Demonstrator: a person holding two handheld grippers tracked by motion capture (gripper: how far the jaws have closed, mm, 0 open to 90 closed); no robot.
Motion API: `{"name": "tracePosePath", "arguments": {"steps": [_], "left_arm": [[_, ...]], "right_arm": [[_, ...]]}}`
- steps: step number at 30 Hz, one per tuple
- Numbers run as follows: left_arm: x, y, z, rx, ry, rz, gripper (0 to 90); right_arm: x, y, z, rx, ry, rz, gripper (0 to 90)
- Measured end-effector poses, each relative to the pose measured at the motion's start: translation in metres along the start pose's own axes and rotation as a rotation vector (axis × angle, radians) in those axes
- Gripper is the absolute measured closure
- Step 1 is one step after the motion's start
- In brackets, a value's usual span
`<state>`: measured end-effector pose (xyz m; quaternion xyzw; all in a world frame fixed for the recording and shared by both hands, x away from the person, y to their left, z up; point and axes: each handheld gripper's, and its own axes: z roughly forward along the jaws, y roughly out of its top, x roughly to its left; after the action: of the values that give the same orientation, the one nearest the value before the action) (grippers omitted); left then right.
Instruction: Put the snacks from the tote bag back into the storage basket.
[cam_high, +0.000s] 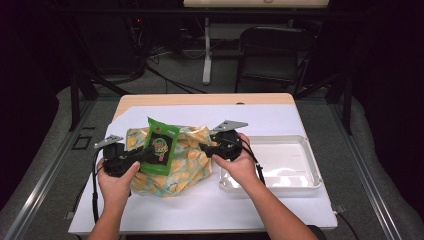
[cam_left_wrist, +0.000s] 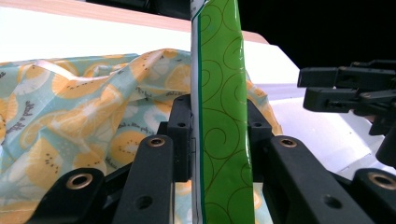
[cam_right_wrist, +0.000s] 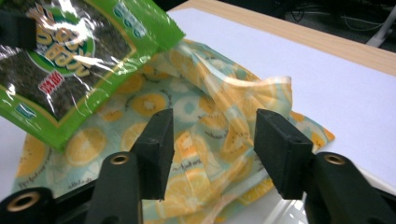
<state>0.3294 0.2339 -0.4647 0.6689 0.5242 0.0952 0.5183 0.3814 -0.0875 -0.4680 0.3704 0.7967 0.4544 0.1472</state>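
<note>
A green snack packet (cam_high: 162, 145) is held upright over a pale blue bag printed with yellow citrus slices (cam_high: 187, 165). My left gripper (cam_high: 148, 152) is shut on the packet (cam_left_wrist: 219, 116), which stands edge-on between its jaws. My right gripper (cam_high: 204, 147) is open just over the bag's right edge (cam_right_wrist: 210, 135), with the fabric lying between and beneath its jaws. The packet's printed face (cam_right_wrist: 70, 51) shows at the upper left in the right gripper view. In the left gripper view the right gripper's jaws (cam_left_wrist: 348, 88) appear at the far right.
A white plastic tray (cam_high: 307, 165) sits on the white table cover (cam_high: 200, 210) right of the bag, under my right hand. A black chair (cam_high: 272, 55) and a table leg (cam_high: 207, 55) stand on the floor beyond the table's far wooden edge (cam_high: 200, 99).
</note>
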Motion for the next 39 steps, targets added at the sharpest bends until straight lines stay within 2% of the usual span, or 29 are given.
{"name": "tracePosePath", "arguments": {"steps": [4, 15, 26, 31, 39], "left_arm": [[-0.003, 0.002, 0.000, -0.004, -0.005, 0.013, 71.6], [-0.014, 0.009, 0.006, -0.008, -0.017, 0.050, 71.6], [-0.030, 0.025, 0.007, -0.019, -0.016, 0.090, 71.6], [-0.038, 0.032, 0.010, -0.022, -0.021, 0.107, 71.6], [-0.050, 0.041, 0.022, -0.017, -0.040, 0.135, 71.6]], "right_arm": [[-0.003, -0.004, -0.001, 0.004, 0.014, 0.017, 50.0], [-0.006, -0.011, -0.007, 0.010, 0.008, 0.038, 52.0], [-0.012, -0.013, -0.016, 0.001, 0.012, 0.054, 52.8], [-0.012, -0.012, -0.020, -0.020, 0.022, 0.063, 52.7], [-0.013, -0.011, -0.025, -0.048, 0.066, 0.116, 52.0]]}}
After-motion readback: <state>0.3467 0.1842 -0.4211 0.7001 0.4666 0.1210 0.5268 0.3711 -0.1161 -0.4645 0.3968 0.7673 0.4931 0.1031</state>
